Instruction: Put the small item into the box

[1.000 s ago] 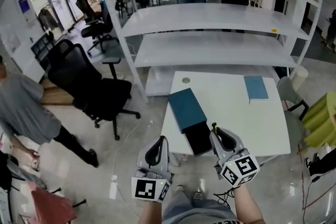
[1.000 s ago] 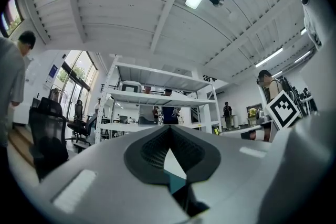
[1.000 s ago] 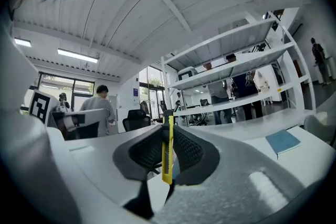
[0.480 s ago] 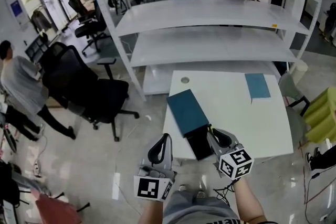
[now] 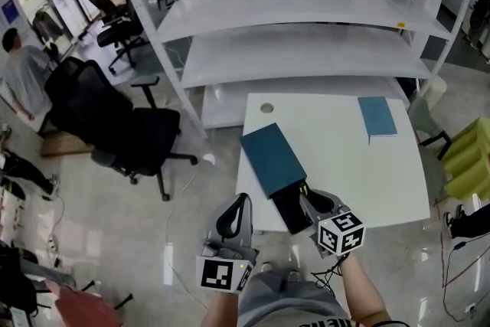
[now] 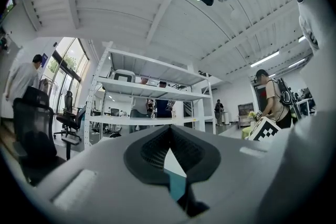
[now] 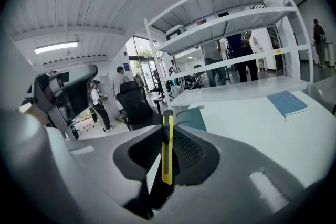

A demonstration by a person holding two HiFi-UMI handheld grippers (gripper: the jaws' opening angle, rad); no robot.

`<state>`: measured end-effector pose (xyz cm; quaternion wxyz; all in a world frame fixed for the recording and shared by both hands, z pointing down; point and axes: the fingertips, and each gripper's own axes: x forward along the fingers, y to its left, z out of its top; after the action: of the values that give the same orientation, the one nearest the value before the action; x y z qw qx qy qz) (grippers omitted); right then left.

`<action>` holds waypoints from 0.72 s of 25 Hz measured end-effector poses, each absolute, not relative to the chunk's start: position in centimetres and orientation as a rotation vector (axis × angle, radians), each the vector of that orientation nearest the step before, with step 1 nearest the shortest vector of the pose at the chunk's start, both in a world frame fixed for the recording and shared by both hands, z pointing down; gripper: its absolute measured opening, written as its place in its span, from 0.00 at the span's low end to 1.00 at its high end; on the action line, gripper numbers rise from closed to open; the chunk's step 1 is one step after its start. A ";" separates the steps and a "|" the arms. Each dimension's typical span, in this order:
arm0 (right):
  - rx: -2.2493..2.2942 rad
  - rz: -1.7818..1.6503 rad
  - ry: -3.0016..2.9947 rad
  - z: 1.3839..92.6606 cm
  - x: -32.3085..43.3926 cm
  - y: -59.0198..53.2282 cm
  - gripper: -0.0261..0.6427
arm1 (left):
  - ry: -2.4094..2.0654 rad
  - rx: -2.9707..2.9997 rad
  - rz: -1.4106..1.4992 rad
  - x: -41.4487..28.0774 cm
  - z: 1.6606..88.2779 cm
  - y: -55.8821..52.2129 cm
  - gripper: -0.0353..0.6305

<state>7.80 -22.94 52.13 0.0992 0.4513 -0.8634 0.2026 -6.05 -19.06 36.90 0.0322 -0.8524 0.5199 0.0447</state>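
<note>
My right gripper [image 5: 308, 195] is shut on a slim yellow utility knife [image 7: 167, 150], which stands upright between the pads. In the head view the knife tip [image 5: 305, 187] hovers at the right edge of the black open box [image 5: 285, 207], at the table's near left corner. The box's teal lid [image 5: 271, 158] lies slid back from it, also seen as the teal lid [image 7: 192, 118] ahead of the right jaws. My left gripper [image 5: 242, 201] hangs off the table's front edge, left of the box, jaws together with nothing held.
A teal notebook [image 5: 377, 116] lies at the far right of the white table [image 5: 344, 165]. White shelving [image 5: 306, 19] stands behind the table. A black office chair [image 5: 115, 126] is at the left, a green seat [image 5: 471, 165] at the right, and people stand farther off.
The view has shifted slightly toward the table. My right gripper with the knife has edged closer to the black box. A person at the left has moved away.
</note>
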 end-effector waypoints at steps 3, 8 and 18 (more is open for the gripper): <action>1.302 0.636 -2.505 53.9 7.6 -23.3 0.14 | 1.607 -2.635 0.130 -6.1 37.5 -19.5 0.07; 1.255 0.703 -2.423 56.7 7.1 -23.6 0.14 | 1.621 -2.646 0.128 -6.8 38.1 -20.2 0.07; 1.182 0.810 -2.277 61.2 5.9 -24.4 0.14 | 1.640 -2.663 0.108 -8.3 39.1 -21.4 0.07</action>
<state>5.85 -24.37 61.24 0.2236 0.4283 -0.8249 0.2935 -8.35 -21.43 39.12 0.0063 -0.8510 0.5241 0.0344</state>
